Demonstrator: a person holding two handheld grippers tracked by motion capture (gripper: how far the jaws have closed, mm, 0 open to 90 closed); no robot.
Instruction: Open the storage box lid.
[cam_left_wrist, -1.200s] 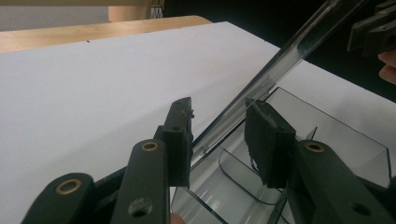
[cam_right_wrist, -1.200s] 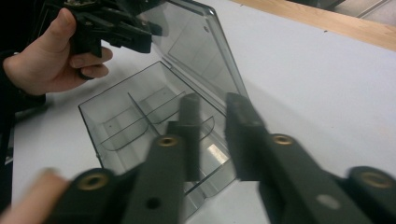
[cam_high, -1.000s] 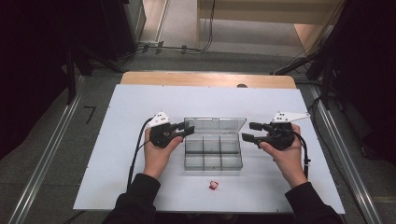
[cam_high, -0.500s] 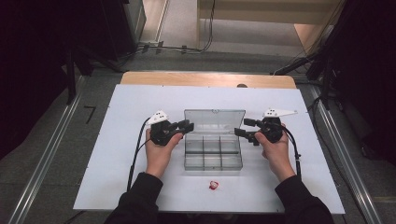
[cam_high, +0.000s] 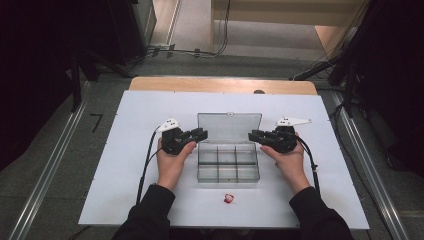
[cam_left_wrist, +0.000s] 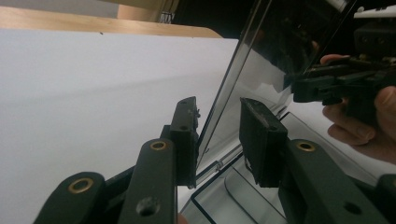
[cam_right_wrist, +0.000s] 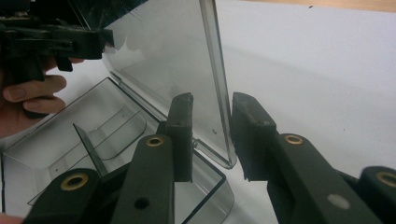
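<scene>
A clear plastic compartment box (cam_high: 228, 166) lies mid-table with its lid (cam_high: 229, 127) standing open at the back. My left gripper (cam_high: 200, 134) is at the lid's left edge. In the left gripper view the lid (cam_left_wrist: 261, 70) passes between the jaws of that gripper (cam_left_wrist: 217, 105), with a gap on the right-hand side. My right gripper (cam_high: 254, 135) is at the lid's right edge. Its jaws have just been closing, and the lid (cam_right_wrist: 173, 56) stands between them in the right gripper view (cam_right_wrist: 212, 100), with a gap still beside the left-hand pad.
A small red object (cam_high: 228, 198) lies on the white tabletop (cam_high: 125, 165) just in front of the box. A wooden strip (cam_high: 220, 85) runs along the table's far edge. Metal rails and dark floor flank the table on both sides.
My right gripper has moved left and down to the lid's right edge, and its jaws have narrowed around it. The left gripper has stayed at the lid's left edge.
</scene>
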